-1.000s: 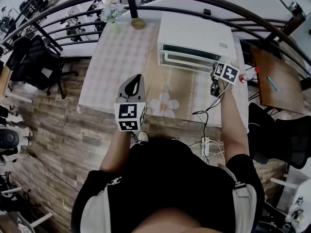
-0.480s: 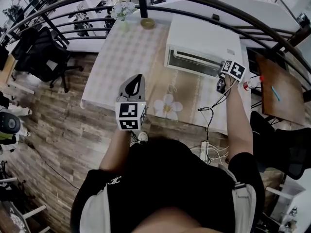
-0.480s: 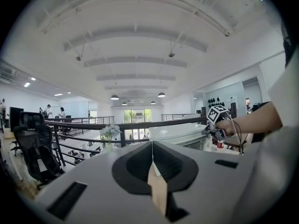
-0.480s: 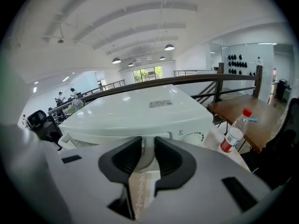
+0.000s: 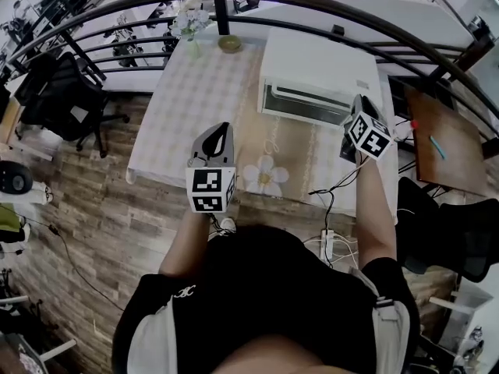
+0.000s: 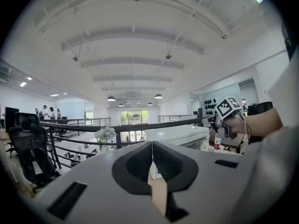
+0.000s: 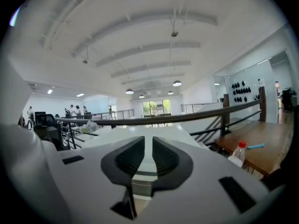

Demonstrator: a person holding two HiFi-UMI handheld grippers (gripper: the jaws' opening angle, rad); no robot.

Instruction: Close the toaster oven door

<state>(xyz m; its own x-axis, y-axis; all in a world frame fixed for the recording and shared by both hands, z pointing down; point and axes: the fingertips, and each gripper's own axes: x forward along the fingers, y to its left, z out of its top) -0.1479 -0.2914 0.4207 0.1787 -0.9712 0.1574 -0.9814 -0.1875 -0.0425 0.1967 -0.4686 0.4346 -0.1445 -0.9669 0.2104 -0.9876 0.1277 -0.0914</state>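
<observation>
Right tongs, a narrow gap between them just narrowed further and pinching nothing, hang at the front right corner of the white box-shaped toaster oven. Its glass door looks upright, apparently shut, at the far right of the checked-cloth tabletop. Left tongs, pressed together and empty, are held well clear.

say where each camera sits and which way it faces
Head view: on the person's head, looking steeply down at table and toaster oven; both forearms, left gripper and right gripper show.
Left gripper view: on the left gripper, looking along its shut jaws at the toaster oven; right gripper and forearm show.
Right gripper view: on the right gripper, looking across the toaster oven top; jaws slightly apart, empty, just been closing.
Shared: head and left gripper views show toaster oven and right gripper.
</observation>
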